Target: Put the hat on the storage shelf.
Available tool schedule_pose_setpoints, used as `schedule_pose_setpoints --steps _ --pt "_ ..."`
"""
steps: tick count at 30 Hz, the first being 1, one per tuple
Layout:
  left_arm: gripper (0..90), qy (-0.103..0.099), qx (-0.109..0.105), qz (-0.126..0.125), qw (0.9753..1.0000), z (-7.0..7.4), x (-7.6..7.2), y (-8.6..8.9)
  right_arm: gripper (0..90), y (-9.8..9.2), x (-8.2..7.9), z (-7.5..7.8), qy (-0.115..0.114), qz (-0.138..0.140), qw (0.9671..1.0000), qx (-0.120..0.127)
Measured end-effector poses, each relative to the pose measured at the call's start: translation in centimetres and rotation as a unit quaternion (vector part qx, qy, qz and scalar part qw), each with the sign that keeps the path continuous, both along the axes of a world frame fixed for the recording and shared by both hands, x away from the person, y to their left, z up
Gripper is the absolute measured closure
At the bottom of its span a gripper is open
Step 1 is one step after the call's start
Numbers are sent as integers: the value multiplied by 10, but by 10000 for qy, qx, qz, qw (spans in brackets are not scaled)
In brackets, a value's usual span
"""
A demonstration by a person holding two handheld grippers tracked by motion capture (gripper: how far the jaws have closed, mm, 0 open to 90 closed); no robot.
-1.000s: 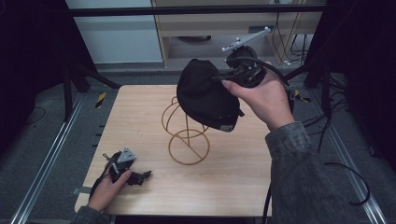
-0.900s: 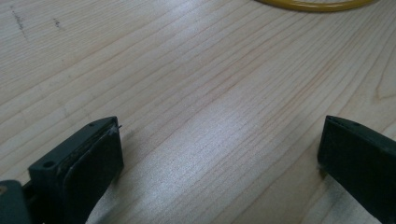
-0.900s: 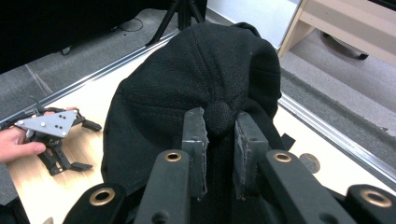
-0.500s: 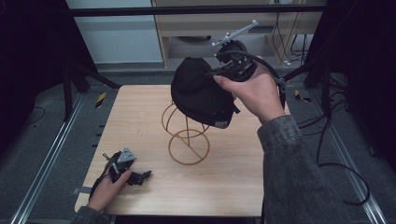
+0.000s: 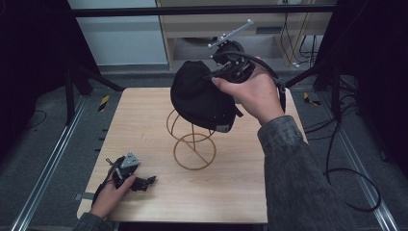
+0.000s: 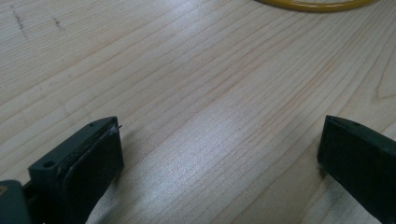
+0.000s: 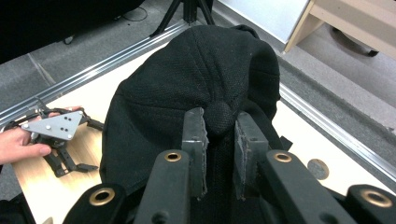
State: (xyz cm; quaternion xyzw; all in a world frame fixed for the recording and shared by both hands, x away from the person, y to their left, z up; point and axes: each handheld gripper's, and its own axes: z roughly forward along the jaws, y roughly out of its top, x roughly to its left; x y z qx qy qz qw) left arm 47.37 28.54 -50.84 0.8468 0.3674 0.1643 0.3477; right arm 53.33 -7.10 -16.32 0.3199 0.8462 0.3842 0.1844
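Pale wooden tabletop [image 5: 144, 120] carries the left gripper [image 5: 139, 182] at its near left corner, resting under the person's left hand [image 5: 110, 192] with jaws wide apart and empty. At mid-table stands a yellow wire hat stand [image 5: 193, 149]. Just above it the right gripper [image 7: 219, 154] is raised, jaws clamped on the crown of a black fabric cap [image 5: 199, 98].

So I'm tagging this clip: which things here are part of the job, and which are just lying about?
In the job:
- black cap, pinched at its top button by the right gripper
- yellow wire stand under the cap

Lying about:
- left gripper, open, resting on the wooden table
- cables on the floor
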Motion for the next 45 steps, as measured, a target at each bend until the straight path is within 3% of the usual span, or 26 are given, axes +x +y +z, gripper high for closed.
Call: schedule_pose_setpoints --steps 11,34,45 --pt "0 1 0 -1 10000 0 0 0 774 22 6 -8 92 160 9997 -175" --pt "0 17 -8 -22 10000 0 1 0 769 39 27 -37 492 250 9974 -458" --pt "0 16 -7 -22 10000 0 1 0 764 50 30 -43 515 332 9967 -534"
